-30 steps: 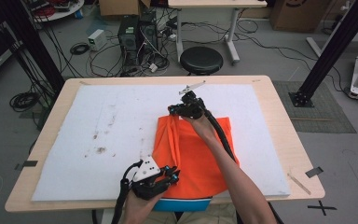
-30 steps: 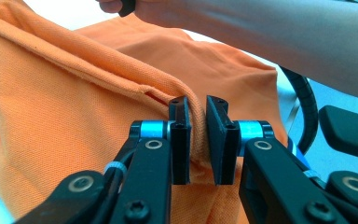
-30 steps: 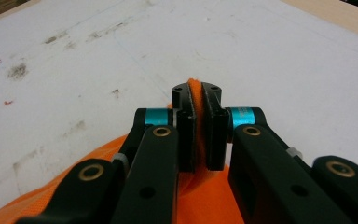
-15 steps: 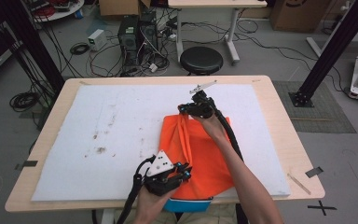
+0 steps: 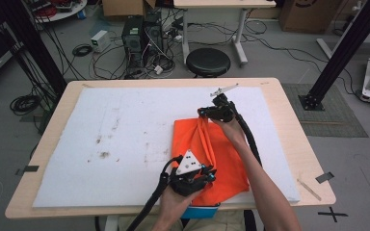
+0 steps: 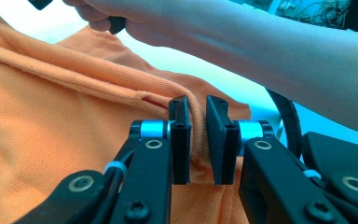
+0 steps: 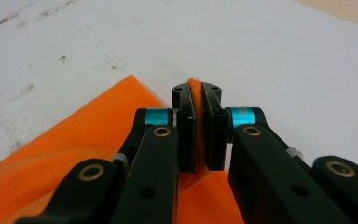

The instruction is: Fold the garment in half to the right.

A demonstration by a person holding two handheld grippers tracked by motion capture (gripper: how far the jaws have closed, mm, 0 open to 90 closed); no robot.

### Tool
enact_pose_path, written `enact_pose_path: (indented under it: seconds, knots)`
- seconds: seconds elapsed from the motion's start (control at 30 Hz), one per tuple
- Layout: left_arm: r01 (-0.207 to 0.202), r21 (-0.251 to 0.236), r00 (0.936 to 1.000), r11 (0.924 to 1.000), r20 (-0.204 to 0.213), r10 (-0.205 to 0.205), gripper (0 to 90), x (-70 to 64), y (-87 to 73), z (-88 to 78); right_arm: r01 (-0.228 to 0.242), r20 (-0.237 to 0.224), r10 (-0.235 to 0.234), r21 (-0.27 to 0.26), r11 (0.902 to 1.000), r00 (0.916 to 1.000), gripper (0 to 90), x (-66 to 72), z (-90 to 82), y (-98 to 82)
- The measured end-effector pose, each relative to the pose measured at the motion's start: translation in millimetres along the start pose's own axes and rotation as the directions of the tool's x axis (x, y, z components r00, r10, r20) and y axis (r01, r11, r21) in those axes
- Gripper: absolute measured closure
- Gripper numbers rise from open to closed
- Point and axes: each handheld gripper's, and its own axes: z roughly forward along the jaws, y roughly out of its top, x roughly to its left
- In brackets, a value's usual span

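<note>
Both of your grippers pinch the folded orange knit garment (image 5: 211, 154) on the white padded mat (image 5: 125, 130).

Nearest you, at 6 o'clock by the mat's front edge, your left gripper (image 5: 192, 179) clamps the cloth's near hem. Farther off, at 1 o'clock, your right gripper (image 5: 211, 113) grips its far edge. Bare mat lies open from 9 to 11 o'clock, with the wooden table (image 5: 294, 125) rim beyond.

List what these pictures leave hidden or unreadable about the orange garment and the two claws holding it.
- Orange garment, high view: its near edge is covered by the left claw and hand; what kind of garment it is stays unclear.
- Right claw, high view: the pinch point is too small to read.
- Left claw view: the garment runs past the frame's left edge; the forearm hides the table behind it.
</note>
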Motion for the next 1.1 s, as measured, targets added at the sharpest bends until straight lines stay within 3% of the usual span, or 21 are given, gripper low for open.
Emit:
enact_pose_path:
  seconds: [0.67,0.97,1.1]
  knots:
    - [-0.031,0.058,0.9971,0.9979,0.071,0.026,80.0,-12.2,16.7,45.8,-0.059,0.049,0.059,-0.001,0.9983,0.9971,86.6,-36.9,-31.2,-29.0]
    - [-0.036,0.111,0.9957,0.9931,0.089,0.026,79.9,-13.3,14.8,63.9,-0.090,0.067,0.087,0.032,0.9955,0.9939,86.0,-48.4,-27.9,-44.1]
    - [-0.042,0.125,0.9954,0.9912,0.091,0.031,79.9,-15.3,13.3,67.8,-0.081,0.078,0.077,0.046,0.9957,0.9940,85.7,-48.9,-25.6,-47.7]
